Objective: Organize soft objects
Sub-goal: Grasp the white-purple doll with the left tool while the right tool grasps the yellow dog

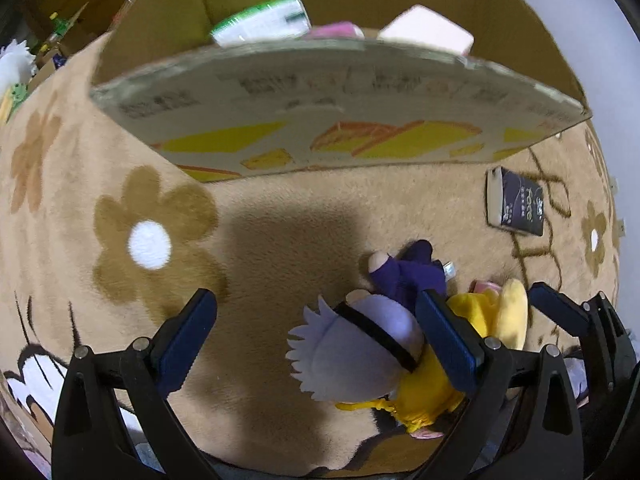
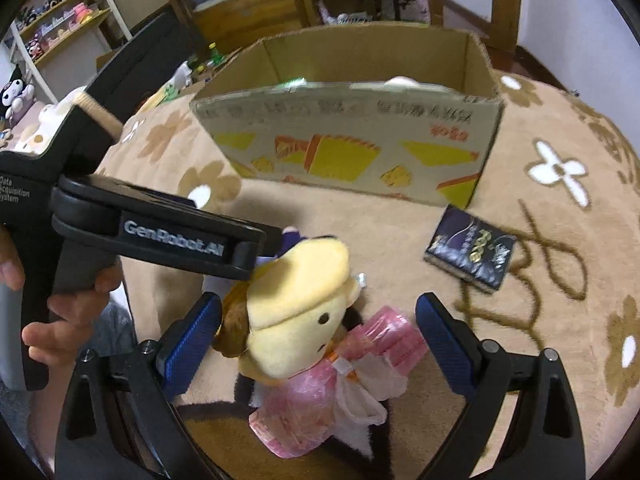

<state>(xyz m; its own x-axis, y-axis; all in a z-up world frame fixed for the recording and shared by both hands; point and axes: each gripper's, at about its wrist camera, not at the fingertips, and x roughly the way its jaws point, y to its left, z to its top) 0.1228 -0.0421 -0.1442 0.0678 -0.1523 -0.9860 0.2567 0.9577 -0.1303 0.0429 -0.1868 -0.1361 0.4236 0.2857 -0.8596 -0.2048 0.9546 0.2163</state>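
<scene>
A plush doll with pale lavender hair and purple clothes (image 1: 360, 344) lies on the rug between the fingers of my open left gripper (image 1: 320, 340). A yellow plush dog (image 2: 296, 312) lies beside it, with a pink plastic-wrapped pack (image 2: 384, 336) under it; both sit between the fingers of my open right gripper (image 2: 320, 336). The yellow plush also shows in the left wrist view (image 1: 504, 312). A cardboard box (image 2: 360, 140) stands further back on the rug and holds a green-and-white pack (image 1: 260, 20) and a pale pink item (image 1: 428, 28).
A dark tissue pack (image 2: 472, 252) lies on the flowered beige rug (image 2: 560, 320) to the right of the toys. The left gripper's body (image 2: 160, 232) crosses the right wrist view at left. Shelves with toys (image 2: 60, 20) stand at the back left.
</scene>
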